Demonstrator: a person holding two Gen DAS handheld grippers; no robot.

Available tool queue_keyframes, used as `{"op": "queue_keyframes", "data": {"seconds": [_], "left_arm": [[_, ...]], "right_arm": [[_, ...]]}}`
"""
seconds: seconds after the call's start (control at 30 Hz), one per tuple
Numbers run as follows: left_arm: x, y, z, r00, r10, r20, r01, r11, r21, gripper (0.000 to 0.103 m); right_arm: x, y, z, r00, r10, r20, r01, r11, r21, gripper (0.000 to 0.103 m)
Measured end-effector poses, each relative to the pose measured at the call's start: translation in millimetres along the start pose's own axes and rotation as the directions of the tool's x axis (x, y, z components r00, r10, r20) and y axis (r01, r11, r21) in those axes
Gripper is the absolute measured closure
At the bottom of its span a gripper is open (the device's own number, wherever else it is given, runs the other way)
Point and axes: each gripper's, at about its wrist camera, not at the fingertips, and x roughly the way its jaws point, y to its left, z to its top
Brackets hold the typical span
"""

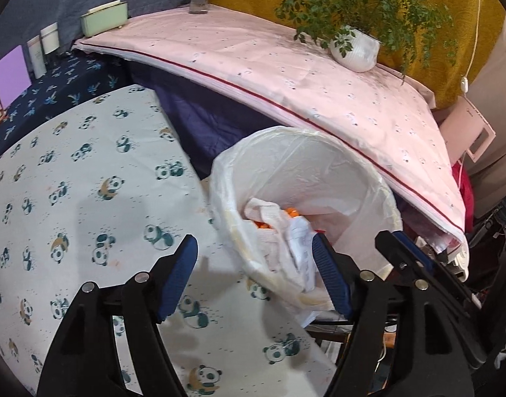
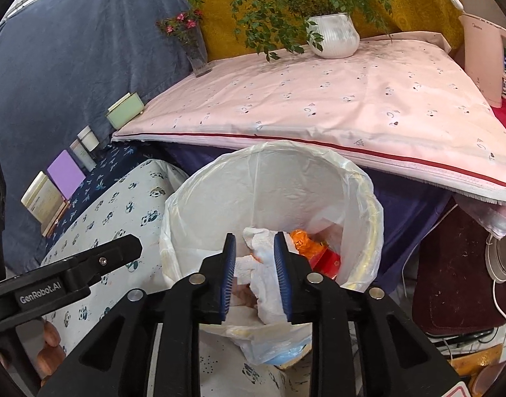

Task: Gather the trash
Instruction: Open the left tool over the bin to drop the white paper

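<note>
Panda cloth (image 1: 87, 182); left gripper (image 1: 253, 278) wide open (empty), by bin (image 1: 382, 198).

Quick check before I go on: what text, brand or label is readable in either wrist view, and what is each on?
"GenRobot.AI": white print on the black body of the left claw, seen in the right wrist view.
Brand on top of the pink appliance: too blurred to read.
Print on the red packet in the trash bin: too small to read.
Cards propped against the blue cloth: unreadable.
</note>
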Motion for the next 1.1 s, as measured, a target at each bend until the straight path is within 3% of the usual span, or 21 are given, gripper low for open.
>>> {"op": "queue_keyframes", "data": {"seconds": [0.3,0.83,1.0,1.1], "left_arm": [[-11,9,-9,0.998,0.056,0.019,-0.056,0.998,-0.002,0.034],[-38,9,-30,0.983,0.171,0.071,-0.173,0.985,0.023,0.016],[-43,13,-38,0.98,0.188,0.069,-0.189,0.982,0.004,0.014],[-46,14,-43,0.976,0.205,0.075,-0.206,0.979,0.005,0.012]], "right_arm": [[-8,19,-3,1.0,0.008,-0.003,-0.008,0.999,-0.05,0.069],[-38,36,-14,0.999,-0.037,0.014,0.039,0.989,-0.141,0.03],[-45,42,-19,0.998,-0.057,0.021,0.06,0.982,-0.177,0.02],[-49,45,-23,0.998,-0.064,0.022,0.067,0.979,-0.191,0.019]]}}
